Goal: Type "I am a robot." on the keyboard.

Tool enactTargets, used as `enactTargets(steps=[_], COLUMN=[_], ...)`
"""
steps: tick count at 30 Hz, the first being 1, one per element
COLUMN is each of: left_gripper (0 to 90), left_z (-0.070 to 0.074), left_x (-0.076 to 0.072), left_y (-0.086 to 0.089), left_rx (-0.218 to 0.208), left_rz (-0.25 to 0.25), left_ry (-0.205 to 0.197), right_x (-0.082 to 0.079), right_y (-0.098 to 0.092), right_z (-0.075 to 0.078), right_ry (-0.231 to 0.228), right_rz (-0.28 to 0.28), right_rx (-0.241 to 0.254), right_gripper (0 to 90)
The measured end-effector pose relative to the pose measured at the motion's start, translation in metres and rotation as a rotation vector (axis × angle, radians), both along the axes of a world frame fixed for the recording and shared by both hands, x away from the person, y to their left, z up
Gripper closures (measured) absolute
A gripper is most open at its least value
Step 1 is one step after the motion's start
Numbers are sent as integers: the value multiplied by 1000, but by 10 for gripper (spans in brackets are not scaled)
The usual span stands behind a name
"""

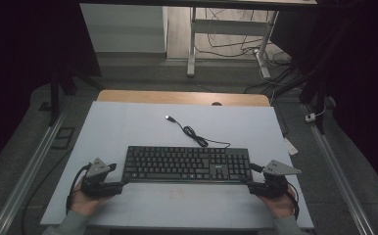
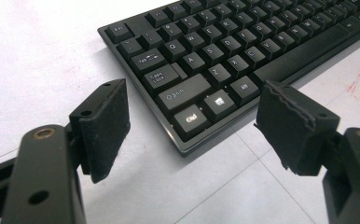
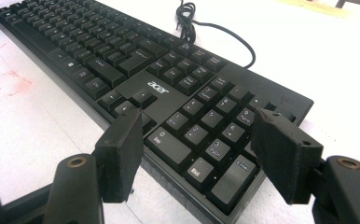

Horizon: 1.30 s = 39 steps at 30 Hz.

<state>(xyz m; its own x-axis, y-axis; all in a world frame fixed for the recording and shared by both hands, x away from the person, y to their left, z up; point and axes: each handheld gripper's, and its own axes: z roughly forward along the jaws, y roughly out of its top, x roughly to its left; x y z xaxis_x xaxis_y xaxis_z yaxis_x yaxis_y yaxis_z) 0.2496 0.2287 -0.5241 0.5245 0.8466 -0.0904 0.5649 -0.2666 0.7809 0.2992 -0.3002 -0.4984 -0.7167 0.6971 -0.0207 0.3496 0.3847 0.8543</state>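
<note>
1. Pale, matte sheeting covers the table (image 1: 128,127), with a strip of bare wood showing along its far edge and faint seams and a reddish mark on the near part; dark floor and desk legs with loose cables lie beyond.
2. Seen from the left gripper view, the left gripper (image 2: 192,116) is released: its two blocky black jaws stand wide apart, each faced with a rough, rubbery rectangular pad and bolted to a smooth rounded arm with a brass-coloured rivet. They flank the keyboard's near left corner without touching it.
3. Seen from the right gripper view, the right gripper (image 3: 197,140) is likewise spread open, its jaws either side of the near right corner by the number pad; whether a pad touches the casing cannot be told.
4. In the high view each gripper carries a grey three-cornered plate, and a hand (image 1: 86,198) grips the left one from below while the other hand (image 1: 280,200) holds the right.
5. Between them lies the keyboard (image 1: 187,164), a flat black plastic rectangle with low square keys and white legends, set across the near middle of the table.
6. Its thin black cable (image 1: 197,137) runs from the back edge, bunches into a small coil, and ends in a USB plug (image 1: 169,118) lying farther back.
</note>
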Motion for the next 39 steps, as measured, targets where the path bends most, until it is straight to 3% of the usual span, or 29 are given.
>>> enactTargets(steps=[14, 22, 31, 35, 39], left_gripper=[255, 257, 270, 271, 279], left_z=[0, 8, 30, 34, 34], left_x=[0, 3, 17, 23, 28], left_y=[0, -7, -20, -21, -17], left_rx=[5, 9, -7, 17, -3], left_rz=[8, -6, -7, -4, 3], left_ry=[-3, 5, -3, -6, -7], right_x=[0, -1, 2, 4, 7], right_y=[0, 2, 6, 12, 19], right_z=[1, 3, 3, 4, 7], right_ry=[-5, -16, -5, -13, -10], right_rz=[-4, -11, -1, 12, 25], right_rx=[-1, 8, 16, 9, 8], right_gripper=[348, 350, 353, 356, 366])
